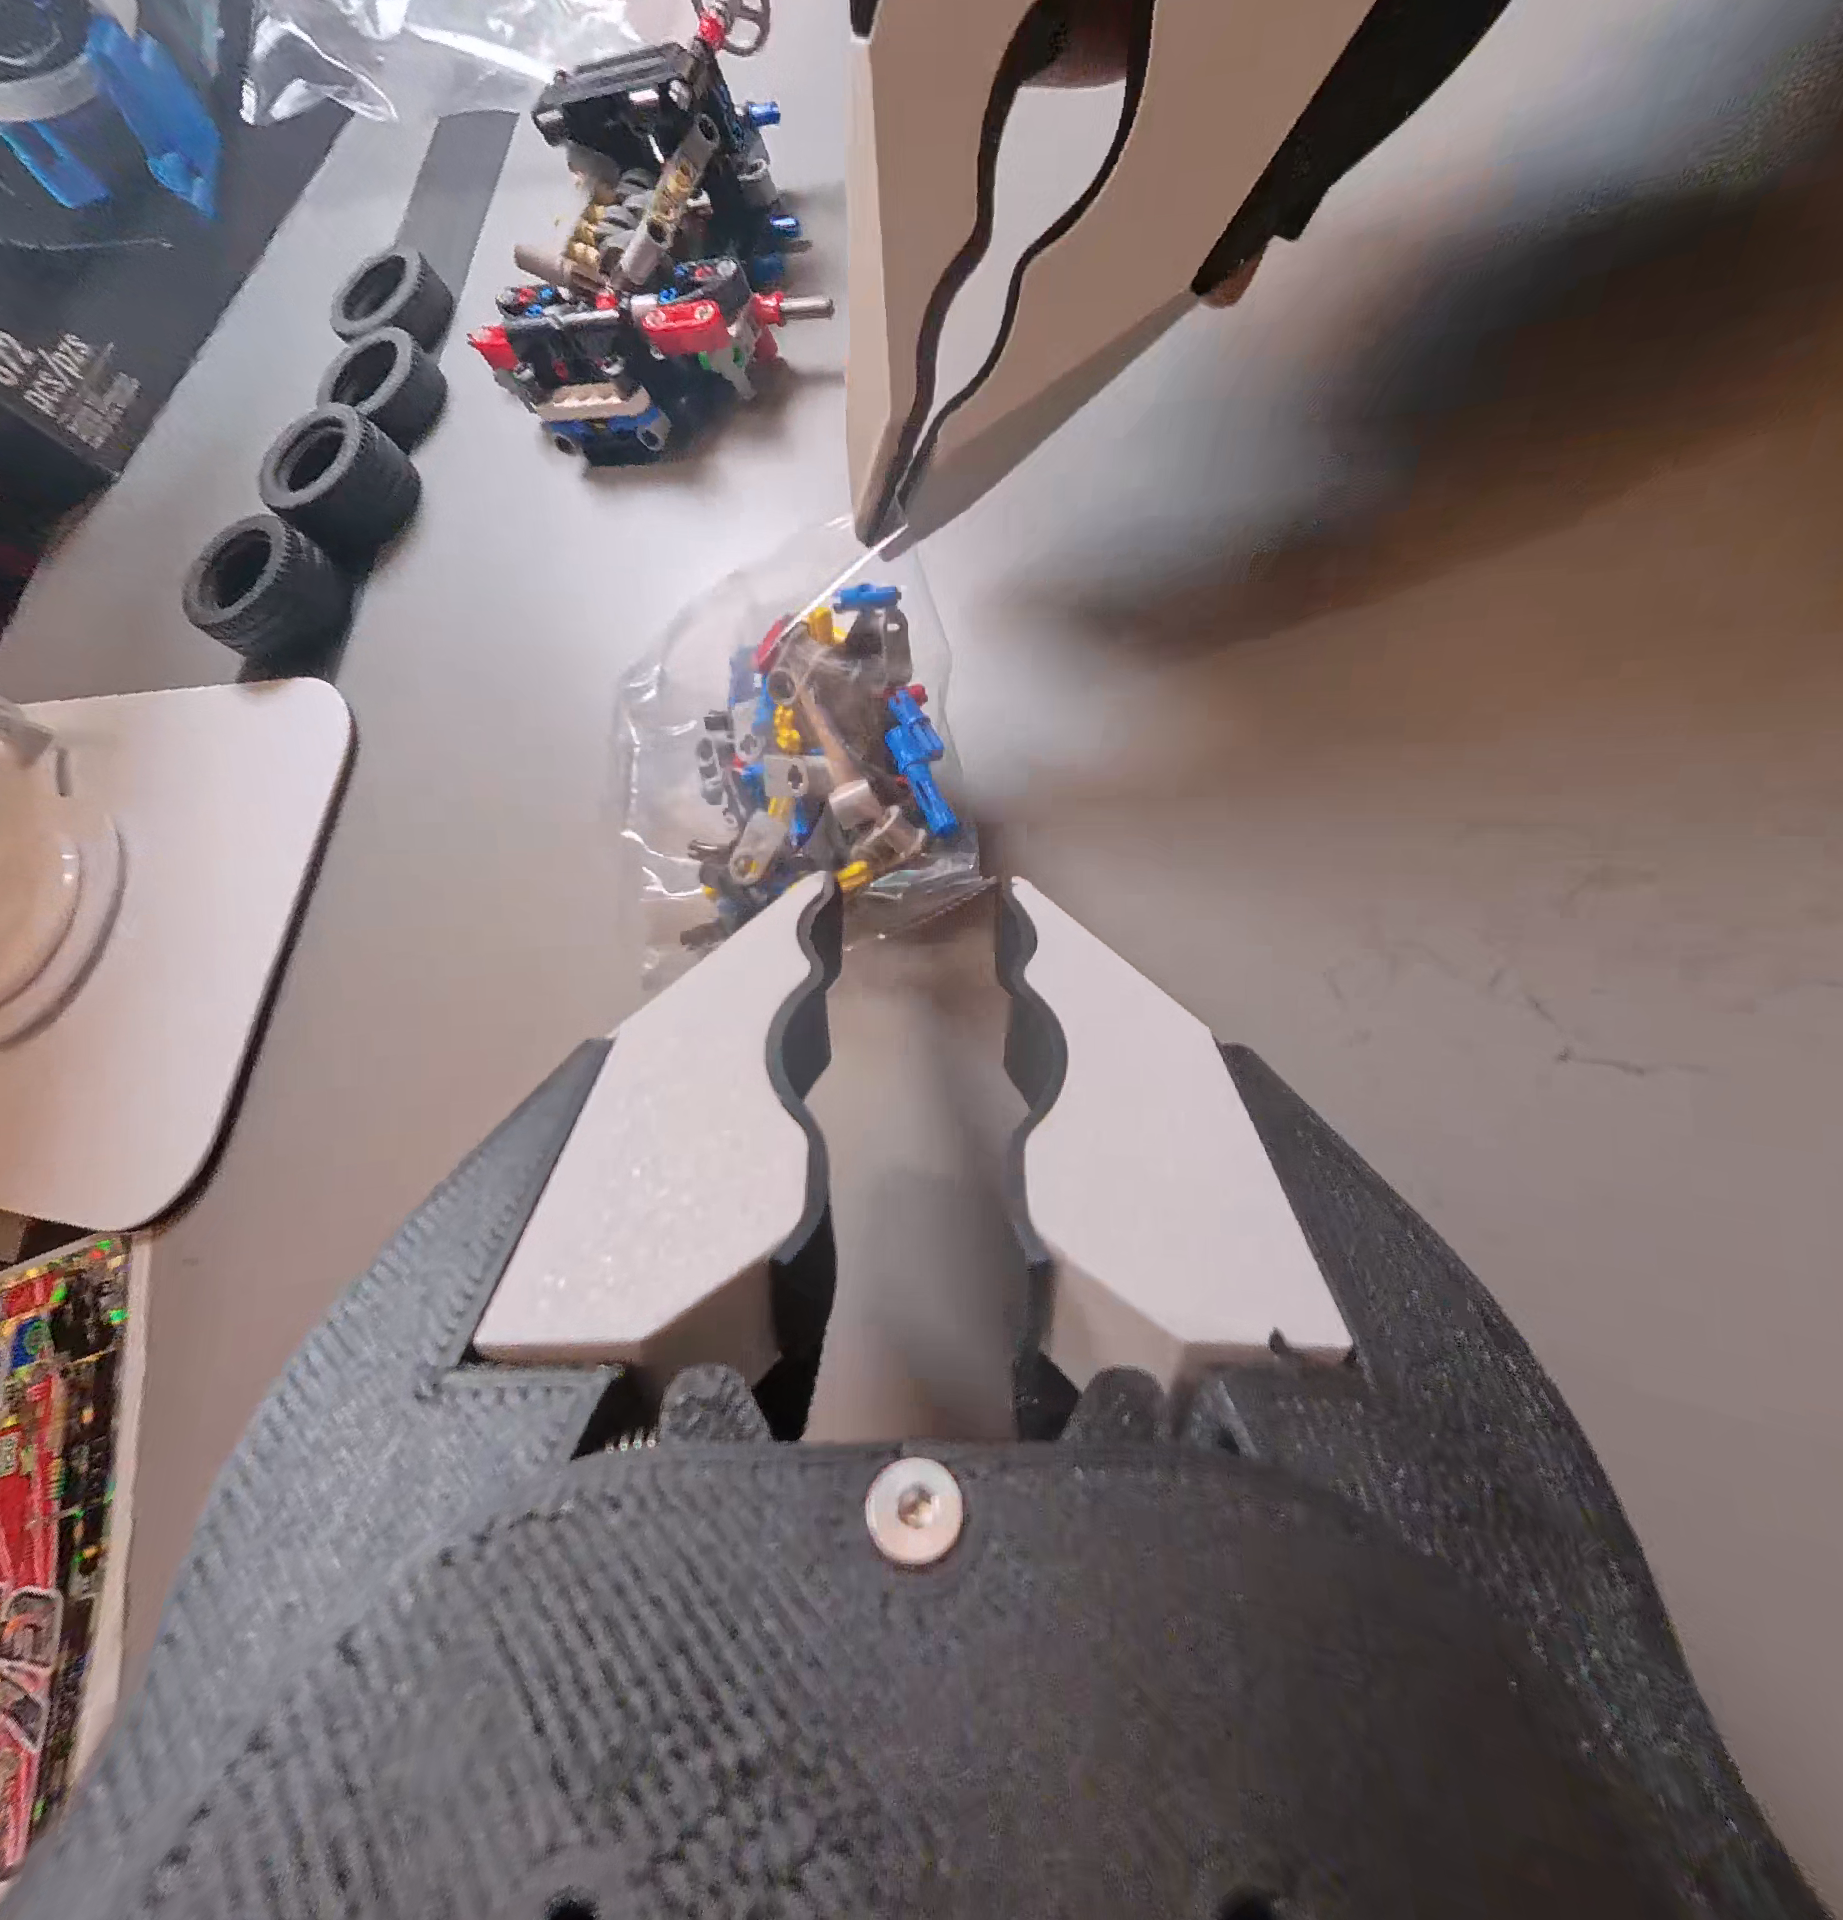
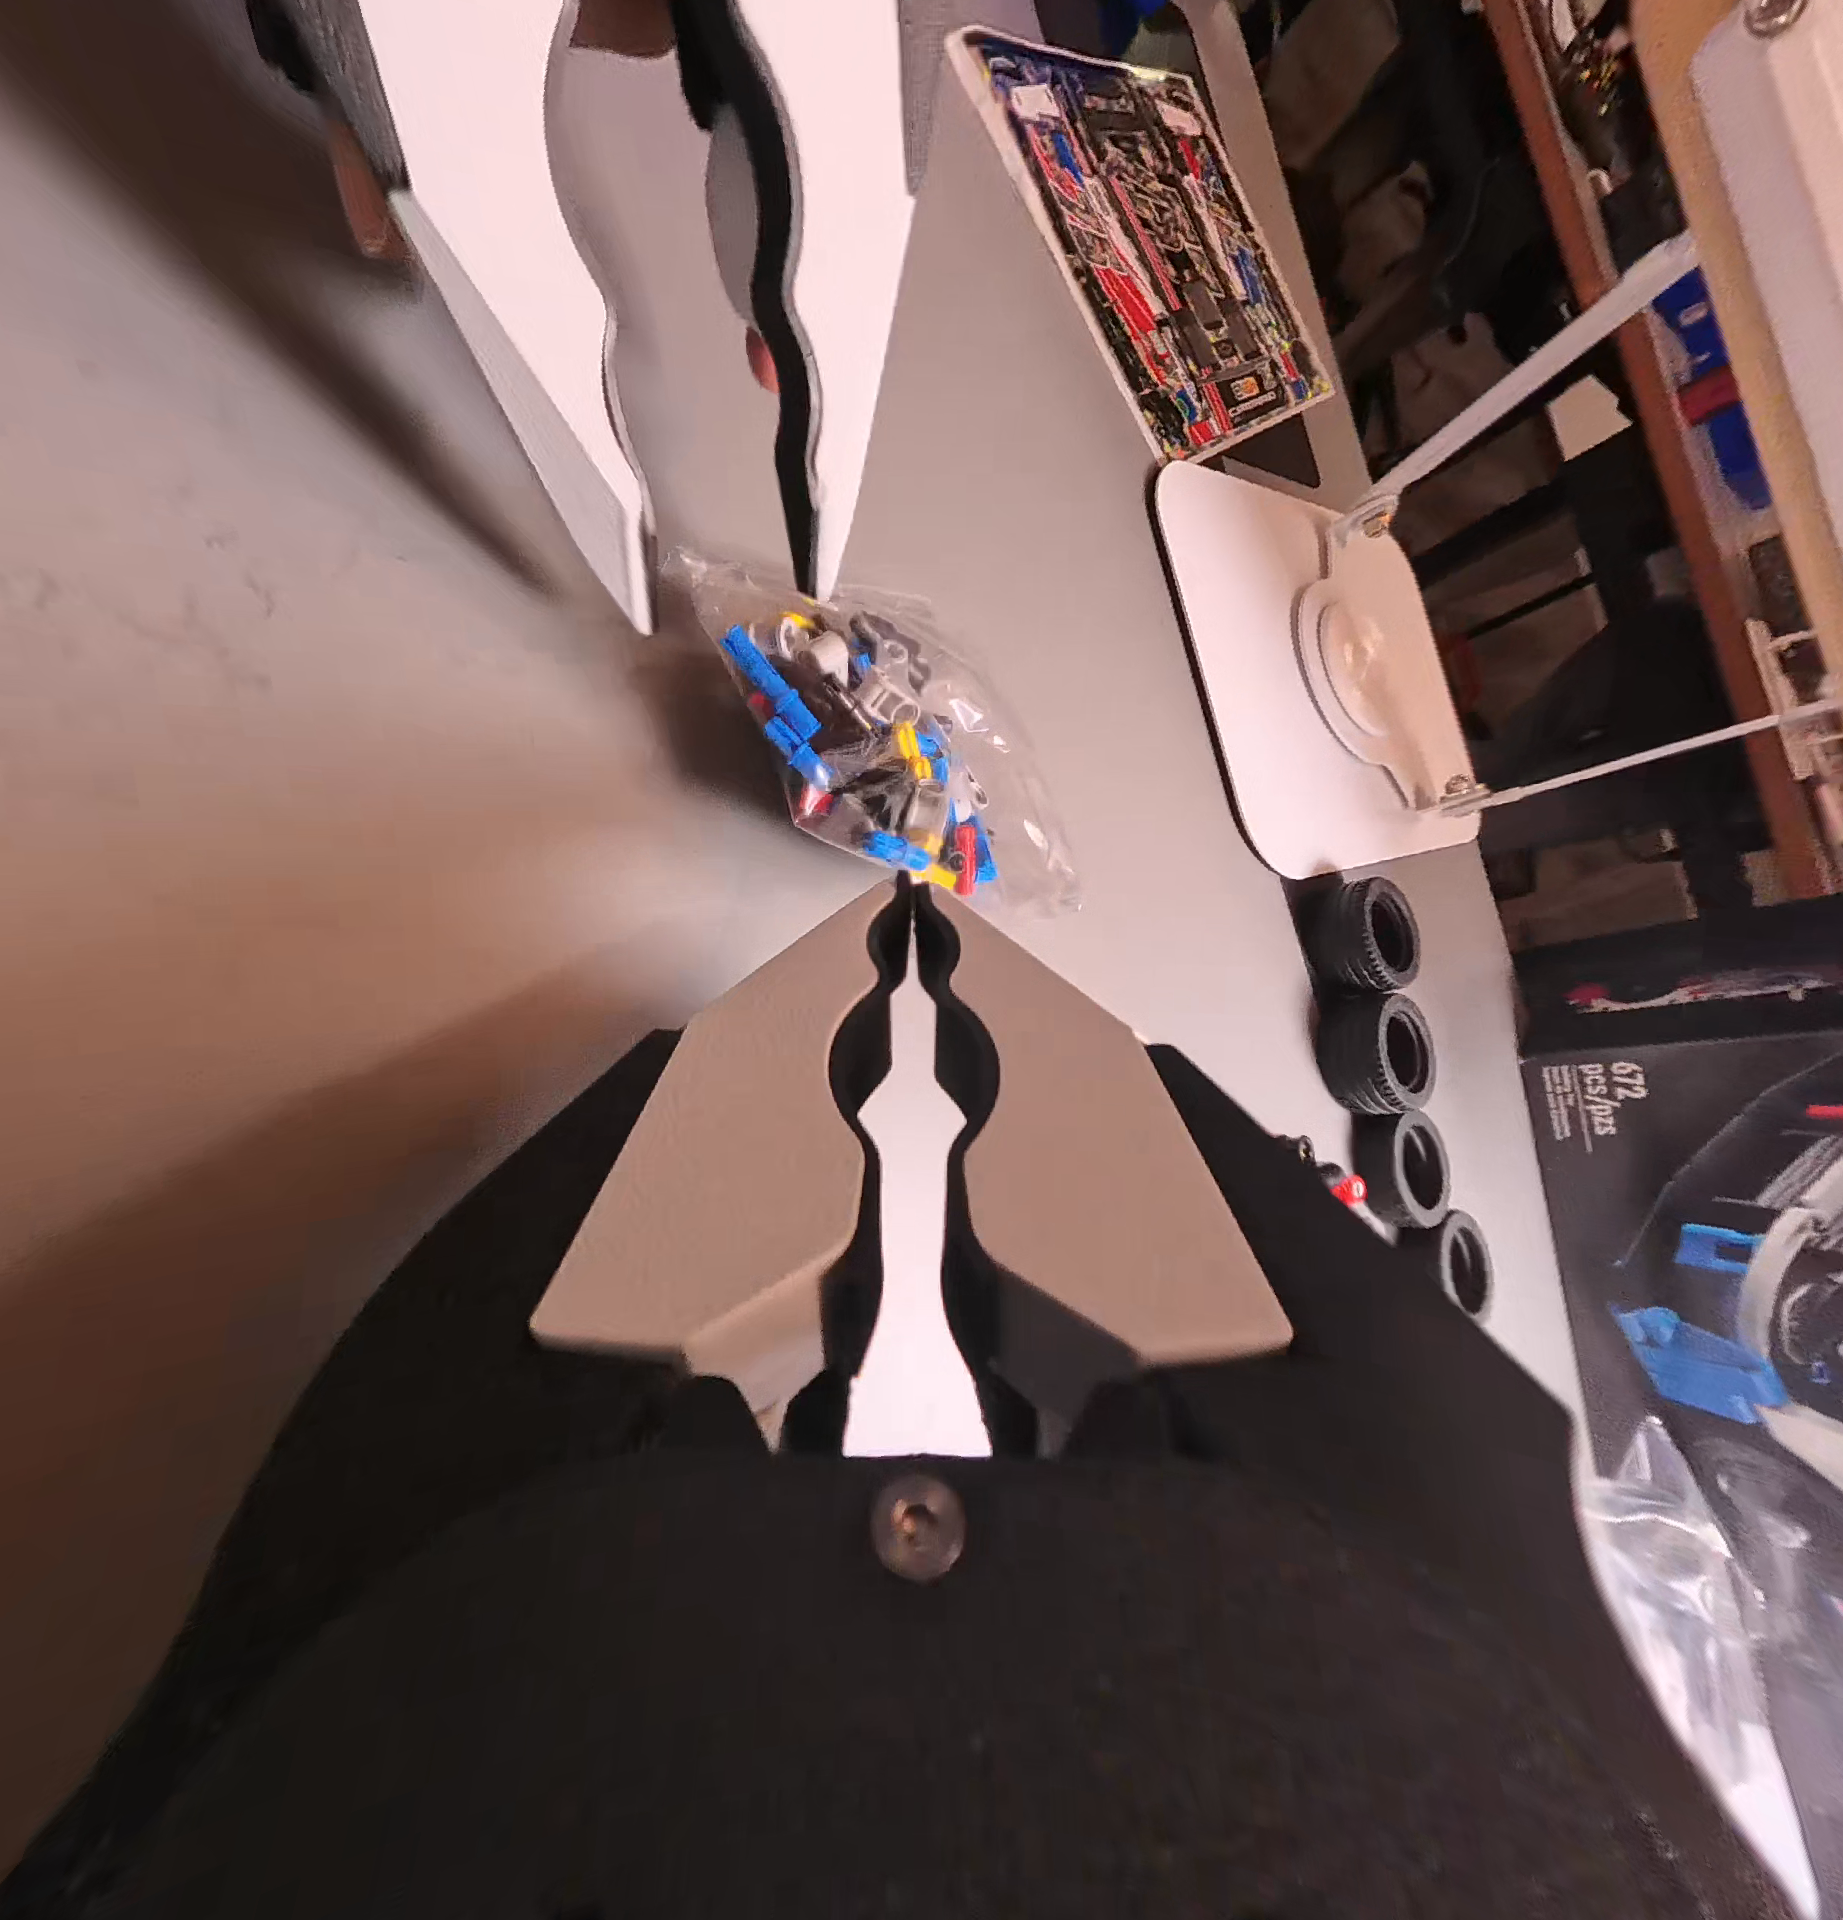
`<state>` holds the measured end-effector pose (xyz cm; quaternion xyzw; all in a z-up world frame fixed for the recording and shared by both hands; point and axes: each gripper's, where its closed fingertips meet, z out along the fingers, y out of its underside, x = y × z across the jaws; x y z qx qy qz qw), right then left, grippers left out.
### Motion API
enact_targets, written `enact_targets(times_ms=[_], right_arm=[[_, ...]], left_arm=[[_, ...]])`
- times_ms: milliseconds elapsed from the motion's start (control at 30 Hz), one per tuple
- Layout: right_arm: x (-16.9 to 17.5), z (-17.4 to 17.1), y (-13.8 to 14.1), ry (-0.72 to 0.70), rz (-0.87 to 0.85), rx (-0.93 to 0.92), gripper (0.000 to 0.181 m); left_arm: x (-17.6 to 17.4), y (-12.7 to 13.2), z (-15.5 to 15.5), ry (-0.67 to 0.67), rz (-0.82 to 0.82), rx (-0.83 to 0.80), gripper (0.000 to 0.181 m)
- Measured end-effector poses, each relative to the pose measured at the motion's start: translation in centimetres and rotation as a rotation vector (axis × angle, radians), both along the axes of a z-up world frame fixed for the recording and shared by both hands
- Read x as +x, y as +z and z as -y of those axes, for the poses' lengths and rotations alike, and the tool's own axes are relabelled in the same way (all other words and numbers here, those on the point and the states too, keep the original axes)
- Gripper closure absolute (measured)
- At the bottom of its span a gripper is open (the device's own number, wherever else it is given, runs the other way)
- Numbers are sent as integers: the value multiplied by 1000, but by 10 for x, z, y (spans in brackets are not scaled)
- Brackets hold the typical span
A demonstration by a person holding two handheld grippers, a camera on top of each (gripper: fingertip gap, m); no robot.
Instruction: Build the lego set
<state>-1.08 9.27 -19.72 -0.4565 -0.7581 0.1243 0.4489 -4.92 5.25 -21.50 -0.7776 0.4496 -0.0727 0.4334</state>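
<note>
My right gripper (image 2: 912, 891) clamped on corner of parts bag (image 2: 875, 738); my left gripper (image 1: 915, 894) jaws parted at opposite edge, bag above worktop (image 1: 543, 644)

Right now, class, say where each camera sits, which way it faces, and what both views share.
Left wrist view: sits on the left gripper, facing along the table at the bag of parts; its own open jaws show, with the right gripper opposite.
Right wrist view: sits on the right gripper, facing the opposite way at the same bag of parts; its own jaws show, shut on the bag's edge.
Shared: the bag of parts, four tyres, both grippers.
</note>
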Motion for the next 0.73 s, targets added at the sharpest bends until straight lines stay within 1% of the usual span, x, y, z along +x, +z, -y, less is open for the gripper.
enact_targets(times_ms=[33, 100, 267, 467, 567, 633, 733], right_arm=[[-1, -1, 2, -6, 1, -15, 181], [-2, -2, 5, -14, -3, -29, 181], [-4, -1, 8, -10, -11, -46, 181], [-5, -3, 10, 0, -63, -58, 181], [-4, -7, 11, 13, -89, -60, 174], [-3, -15, 6, 25, -88, -8, 164], [-6, -25, 2, 45, -127, 50, 156]], left_arm=[[-1, 3, -3, 16, -3, 27, 157], [-4, 6, -8, 45, -6, 62, 164], [-5, 4, -11, 57, 21, 62, 167], [-9, 14, -13, 72, 84, 81, 171], [-12, 15, -14, 79, 120, 79, 173], [-15, 18, -16, 88, 157, 83, 174], [-20, 23, -20, 102, 212, 85, 175]])
